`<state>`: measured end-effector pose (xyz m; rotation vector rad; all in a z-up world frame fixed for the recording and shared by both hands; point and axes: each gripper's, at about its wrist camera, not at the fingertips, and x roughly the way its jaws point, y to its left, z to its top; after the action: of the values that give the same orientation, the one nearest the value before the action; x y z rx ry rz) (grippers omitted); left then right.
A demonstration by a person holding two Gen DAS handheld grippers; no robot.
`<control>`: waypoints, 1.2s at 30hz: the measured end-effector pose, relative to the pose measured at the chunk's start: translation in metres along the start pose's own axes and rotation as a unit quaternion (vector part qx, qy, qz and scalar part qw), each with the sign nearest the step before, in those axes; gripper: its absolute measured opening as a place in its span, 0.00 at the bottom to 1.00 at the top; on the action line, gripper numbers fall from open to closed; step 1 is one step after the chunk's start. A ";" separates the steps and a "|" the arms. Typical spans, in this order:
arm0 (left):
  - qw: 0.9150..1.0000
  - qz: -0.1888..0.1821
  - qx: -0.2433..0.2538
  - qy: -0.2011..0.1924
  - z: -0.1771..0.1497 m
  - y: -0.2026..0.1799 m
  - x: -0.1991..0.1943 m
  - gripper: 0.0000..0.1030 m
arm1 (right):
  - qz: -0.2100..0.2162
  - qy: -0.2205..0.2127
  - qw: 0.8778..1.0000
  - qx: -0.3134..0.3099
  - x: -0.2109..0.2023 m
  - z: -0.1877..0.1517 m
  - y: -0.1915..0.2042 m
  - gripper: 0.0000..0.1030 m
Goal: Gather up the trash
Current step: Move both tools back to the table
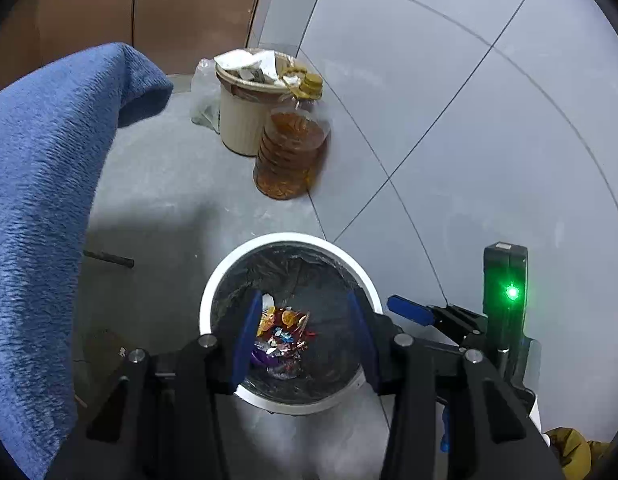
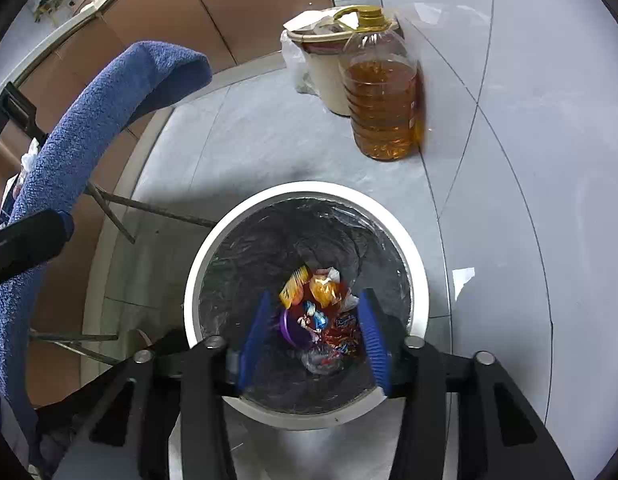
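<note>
Both tongs, left [image 1: 305, 336] and right [image 2: 315, 336], are hanging wide open, empty, over the white round black-lined bin [image 2: 419, 280] of colourful wrappers [image 2: 321, 312].

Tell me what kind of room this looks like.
Probably a home kitchen or dining corner: a large bottle of cooking oil stands on the tiled floor beside a full beige bin, with brown cabinets behind.

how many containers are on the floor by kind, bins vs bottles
white bin with black liner, wrappers inside: 1
beige bin, stuffed with paper: 1
oil bottle with yellow cap: 1
total: 3
</note>
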<state>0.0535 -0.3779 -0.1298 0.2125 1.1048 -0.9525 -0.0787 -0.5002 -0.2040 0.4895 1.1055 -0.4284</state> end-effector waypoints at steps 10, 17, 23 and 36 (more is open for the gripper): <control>0.993 0.039 0.007 -0.108 -0.009 -0.003 -0.082 0.41 | 0.027 -0.078 0.996 -0.015 -0.061 0.005 0.024 0.93; 0.981 0.077 0.004 -0.179 -0.028 0.017 -0.165 0.41 | 0.082 -0.176 0.980 -0.040 -0.141 0.009 0.066 1.00; 0.965 0.124 -0.029 -0.229 -0.052 0.063 -0.233 0.58 | 0.151 -0.222 0.960 -0.075 -0.192 0.019 0.111 1.00; 0.915 0.238 -0.124 -0.301 -0.112 0.191 -0.336 0.68 | 0.192 -0.265 0.928 -0.177 -0.246 0.029 0.242 1.00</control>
<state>0.0820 -0.0140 0.0400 -0.0280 0.5474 -0.3823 -0.0185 -0.2989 0.0711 0.2341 0.5225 -0.0020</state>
